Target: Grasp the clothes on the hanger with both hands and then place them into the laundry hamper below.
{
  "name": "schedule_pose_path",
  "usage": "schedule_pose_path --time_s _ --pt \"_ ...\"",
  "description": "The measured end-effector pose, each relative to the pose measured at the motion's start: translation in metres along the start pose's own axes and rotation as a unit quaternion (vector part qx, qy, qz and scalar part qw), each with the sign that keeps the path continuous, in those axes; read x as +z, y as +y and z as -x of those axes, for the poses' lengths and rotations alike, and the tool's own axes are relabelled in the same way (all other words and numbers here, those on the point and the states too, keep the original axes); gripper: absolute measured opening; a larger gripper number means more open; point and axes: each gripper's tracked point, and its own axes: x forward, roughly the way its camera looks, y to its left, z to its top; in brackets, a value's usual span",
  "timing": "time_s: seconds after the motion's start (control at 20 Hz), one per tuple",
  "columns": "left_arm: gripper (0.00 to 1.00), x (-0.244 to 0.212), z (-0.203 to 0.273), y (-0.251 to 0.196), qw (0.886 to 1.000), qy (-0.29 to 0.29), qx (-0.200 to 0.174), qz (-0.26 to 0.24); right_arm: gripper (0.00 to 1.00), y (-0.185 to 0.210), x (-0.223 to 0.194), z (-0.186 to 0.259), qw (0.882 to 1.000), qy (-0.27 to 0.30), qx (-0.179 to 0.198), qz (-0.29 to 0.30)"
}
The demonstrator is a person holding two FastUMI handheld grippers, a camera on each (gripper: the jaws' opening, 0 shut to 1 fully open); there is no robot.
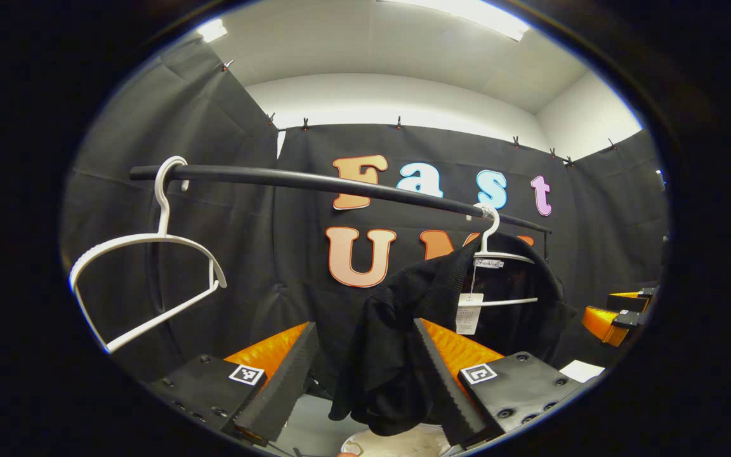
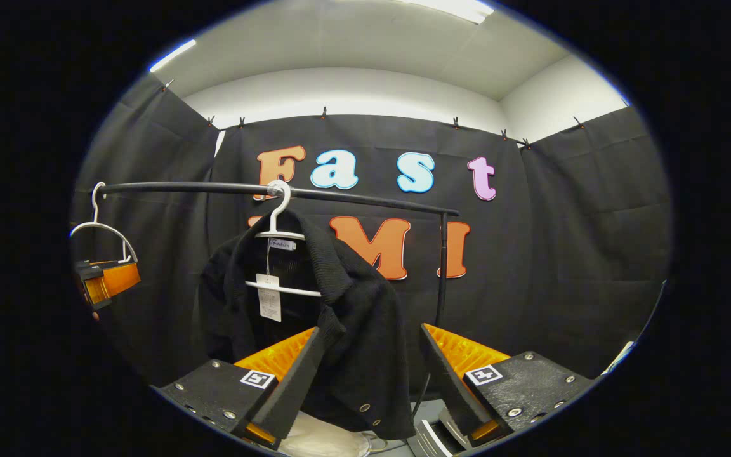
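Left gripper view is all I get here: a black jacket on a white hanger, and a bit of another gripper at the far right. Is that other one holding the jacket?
Observer: No. In the right gripper view the right gripper is open, and the black jacket hangs in the gap between its fingers.
Operator: What holds the rail up?
Observer: A dark upright post stands under one end of the rail.
Operator: Is there anything on the jacket's hem?
Observer: Small metal studs sit near its lower edge.
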Motion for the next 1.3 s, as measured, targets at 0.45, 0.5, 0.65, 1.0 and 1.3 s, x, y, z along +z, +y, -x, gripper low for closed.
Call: schedule_pose_path --time_s 0.45,0.5,0.65,1.0,1.3 --pt "0.93 -0.008 0.005 0.013 1.000 0.008 0.015 -0.001 0.93 0.025 -0.041 -0.040 0.998 0.036 0.012 0.046" --pt "0.96 -0.009 0.004 0.013 1.000 0.007 0.017 -0.002 0.93 0.027 -0.045 -0.045 0.998 0.037 0.012 0.052" --pt "0.93 -0.016 0.000 0.009 1.000 0.013 0.017 -0.002 0.93 0.028 -0.057 -0.061 0.997 0.047 0.007 0.061" --pt "0.93 -0.023 0.001 0.000 1.000 0.018 0.012 -0.009 0.92 0.012 -0.075 -0.096 0.995 0.063 -0.022 0.073" --pt "0.93 -0.039 -0.016 -0.026 0.999 0.030 -0.009 -0.012 0.73 0.015 -0.086 -0.112 0.996 0.076 -0.005 0.043"
